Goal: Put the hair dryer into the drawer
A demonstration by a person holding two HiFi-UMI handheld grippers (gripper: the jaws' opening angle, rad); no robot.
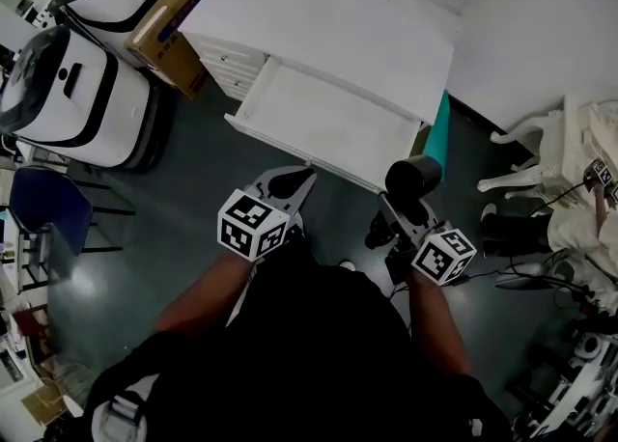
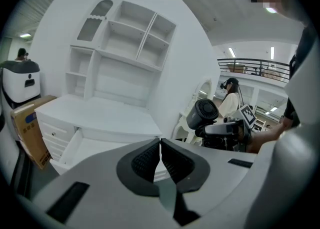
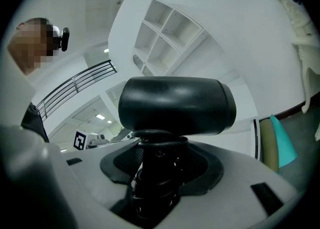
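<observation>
The black hair dryer (image 1: 413, 178) is held upright by its handle in my right gripper (image 1: 398, 210), just off the front right corner of the open white drawer (image 1: 323, 122). In the right gripper view its round barrel (image 3: 176, 104) fills the middle, with the jaws shut on the handle (image 3: 159, 173). The left gripper view shows the dryer (image 2: 202, 114) to the right and the drawer (image 2: 95, 150) below left. My left gripper (image 1: 293, 182) hangs before the drawer's front edge, its jaws pressed together with nothing between them (image 2: 160, 159).
The drawer belongs to a white desk (image 1: 338, 20) with a shelf unit (image 2: 122, 53) on top. A cardboard box (image 1: 172, 25) and two white machines (image 1: 72, 93) stand left. A teal panel (image 1: 439, 129), a white chair (image 1: 541, 155) and cables (image 1: 541, 281) lie right.
</observation>
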